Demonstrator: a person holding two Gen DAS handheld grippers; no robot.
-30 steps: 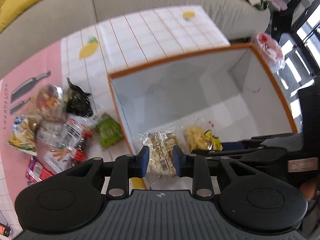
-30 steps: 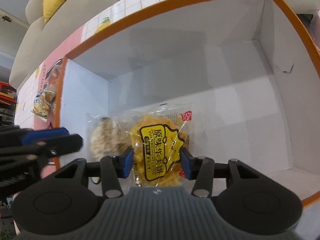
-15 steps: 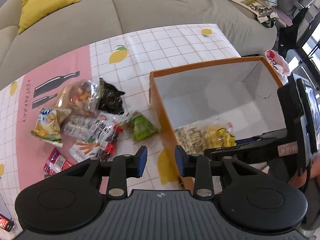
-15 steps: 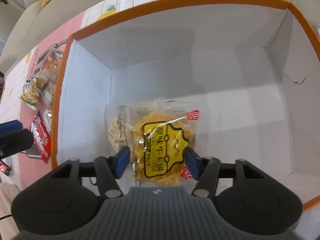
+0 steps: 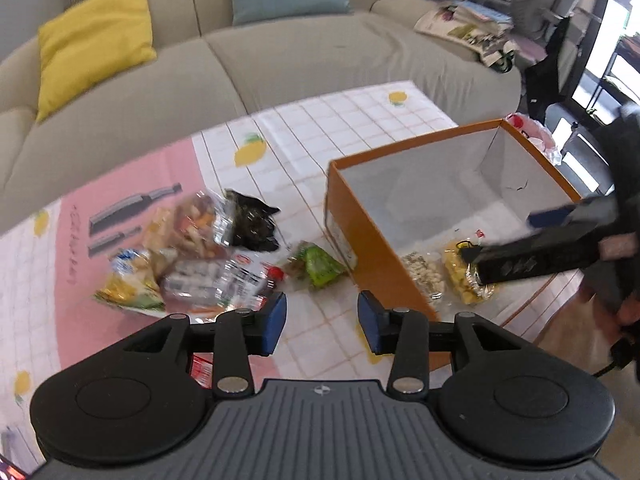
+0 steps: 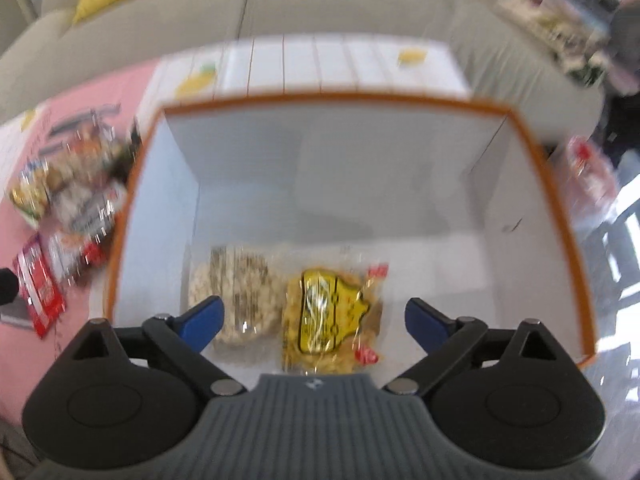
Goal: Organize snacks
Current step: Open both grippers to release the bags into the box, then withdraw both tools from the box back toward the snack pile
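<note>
Opening tools: left tool (image 5: 322, 322) and right tool (image 6: 314, 318) are both widening, gripping nothing.
Box (image 6: 536, 208): is holding yellow packet (image 6: 332, 312) beside pale packet (image 6: 240, 288).
Counter (image 5: 320, 120): loose snacks (image 5: 208, 256) are lying left of the box.

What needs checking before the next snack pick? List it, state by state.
1. Right gripper free of the yellow bag: ok, jaws opening wide, pads off it.
2. Yellow bag and pale bag lying inside the box: ok.
3. Left gripper empty: ok, jaws opening, nothing between them.
4. Snacks left on the cloth: ok, a pile beside the box, green bag nearest.
5. Room left in the box: ok, far floor bare.
6. Green bag's exact lie: cannot tell, blurred.
</note>
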